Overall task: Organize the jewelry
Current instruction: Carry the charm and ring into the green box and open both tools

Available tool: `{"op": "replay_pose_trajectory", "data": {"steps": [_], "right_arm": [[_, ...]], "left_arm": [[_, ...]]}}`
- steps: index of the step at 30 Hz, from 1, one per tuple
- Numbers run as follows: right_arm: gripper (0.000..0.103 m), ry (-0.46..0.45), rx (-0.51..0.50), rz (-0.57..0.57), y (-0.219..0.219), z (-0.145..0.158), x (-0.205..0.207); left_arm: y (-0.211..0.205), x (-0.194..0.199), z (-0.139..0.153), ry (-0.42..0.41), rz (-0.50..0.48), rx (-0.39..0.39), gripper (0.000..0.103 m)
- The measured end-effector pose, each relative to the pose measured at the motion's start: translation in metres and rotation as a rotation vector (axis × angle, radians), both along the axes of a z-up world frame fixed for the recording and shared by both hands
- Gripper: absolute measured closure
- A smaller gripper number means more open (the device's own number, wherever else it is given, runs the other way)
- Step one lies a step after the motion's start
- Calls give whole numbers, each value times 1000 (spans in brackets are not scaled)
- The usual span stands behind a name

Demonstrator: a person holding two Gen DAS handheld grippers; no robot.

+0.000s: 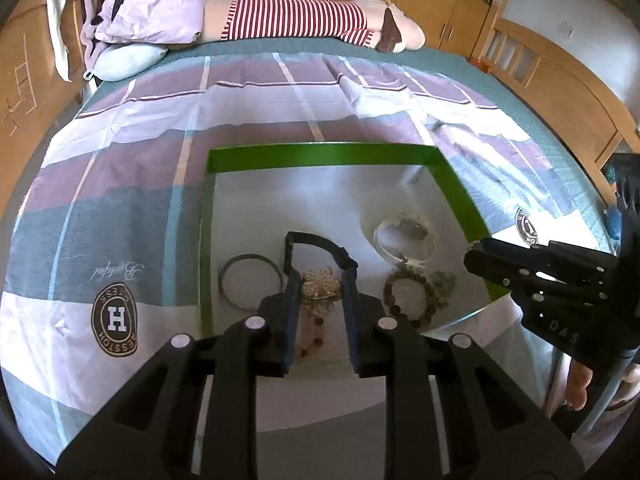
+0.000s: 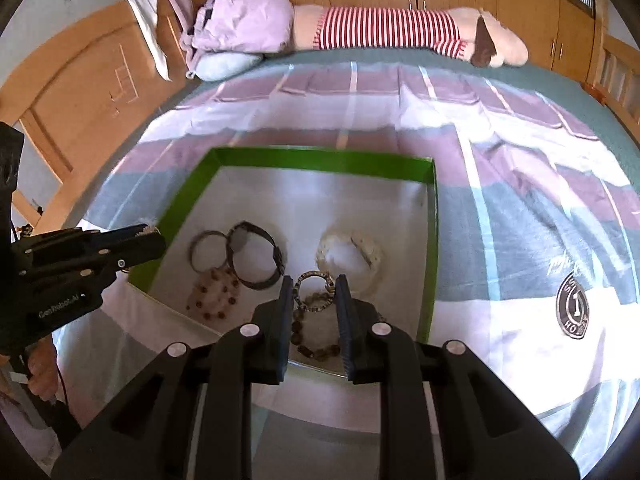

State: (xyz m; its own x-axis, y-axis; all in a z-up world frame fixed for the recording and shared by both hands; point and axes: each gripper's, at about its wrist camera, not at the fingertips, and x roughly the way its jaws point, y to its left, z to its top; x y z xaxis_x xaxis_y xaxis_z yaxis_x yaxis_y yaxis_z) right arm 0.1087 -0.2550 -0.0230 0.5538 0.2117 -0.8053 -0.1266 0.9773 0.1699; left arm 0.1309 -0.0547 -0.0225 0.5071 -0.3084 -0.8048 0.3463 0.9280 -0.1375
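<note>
Six pieces of jewelry lie loose in the green-walled box (image 2: 430, 240) on the bed (image 2: 520, 220), gathered there as the sorting place: a thin bangle (image 2: 207, 252), a black watch (image 2: 256, 256), a white bracelet (image 2: 352, 256), and three beaded bracelets (image 2: 216, 294). Both hand-held grippers, left (image 1: 320, 308) and right (image 2: 312, 316), hang above the box with jaws narrowly parted, grasping nothing.

Bracelets (image 2: 320, 292), a watch (image 2: 256, 256), perhaps beads, lie in green-rimmed tray (image 2: 320, 160).
</note>
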Motion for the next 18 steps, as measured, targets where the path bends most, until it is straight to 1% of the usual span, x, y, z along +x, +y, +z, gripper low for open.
{"op": "replay_pose_trajectory", "data": {"steps": [3, 6, 9, 11, 18], "right_arm": [[82, 0, 6, -15, -2, -7, 6], [82, 11, 14, -32, -3, -16, 15], [82, 22, -2, -26, 0, -22, 19], [82, 33, -15, -21, 2, -26, 19], [82, 35, -16, -23, 2, -27, 18]], "left_arm": [[1, 9, -10, 2, 18, -8, 83], [4, 18, -25, 27, 40, 15, 83], [8, 24, -35, 47, 58, 26, 83], [9, 26, -37, 51, 62, 26, 83], [4, 22, -37, 36, 54, 46, 83]]}}
